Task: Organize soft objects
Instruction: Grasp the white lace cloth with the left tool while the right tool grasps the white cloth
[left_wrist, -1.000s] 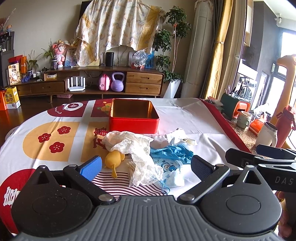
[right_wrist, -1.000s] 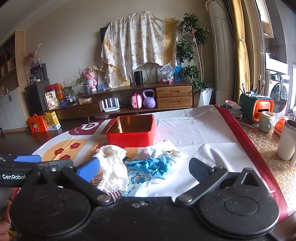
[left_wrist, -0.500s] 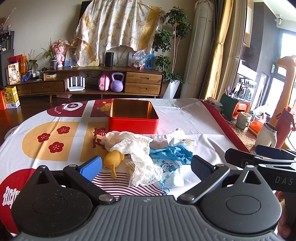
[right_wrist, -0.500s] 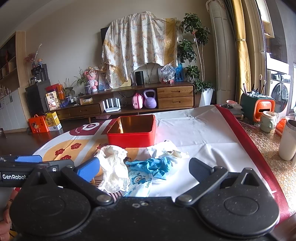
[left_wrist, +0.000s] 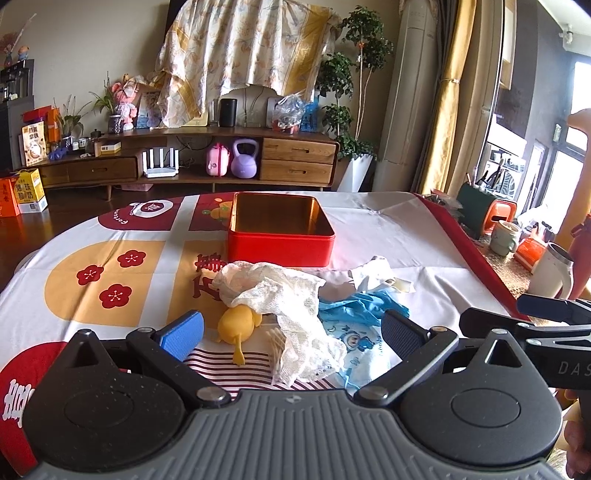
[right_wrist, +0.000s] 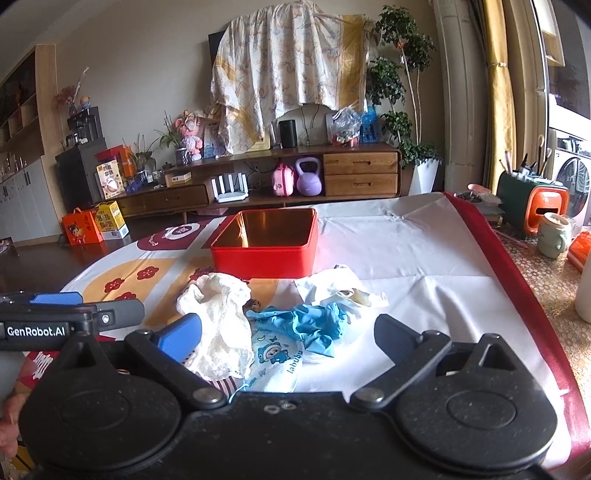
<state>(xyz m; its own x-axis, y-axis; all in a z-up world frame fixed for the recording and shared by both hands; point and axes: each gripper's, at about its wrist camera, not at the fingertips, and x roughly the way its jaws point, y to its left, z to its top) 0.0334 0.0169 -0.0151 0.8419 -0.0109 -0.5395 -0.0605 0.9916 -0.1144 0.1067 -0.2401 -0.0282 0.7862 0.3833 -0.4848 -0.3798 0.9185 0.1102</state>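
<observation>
Right, both tools gaping wide, left gripper (left_wrist: 291, 328) and right gripper (right_wrist: 284, 332) hovering over the soft pile, lace cloth (left_wrist: 284, 295) draped on yellow toy (left_wrist: 236, 325), blue glove (right_wrist: 306, 325) beside it, red tin (left_wrist: 280, 240) (empty) just behind, all on the tablecloth (left_wrist: 406, 236).

You had an open, empty red tin (left_wrist: 280, 248) sitting on the tablecloth, and just in front of it a messy heap: crumpled white lace (left_wrist: 291, 295), a yellow plush duck (left_wrist: 236, 325), a blue glove (right_wrist: 306, 325), and a cartoon-print mask (right_wrist: 275, 363).
</observation>
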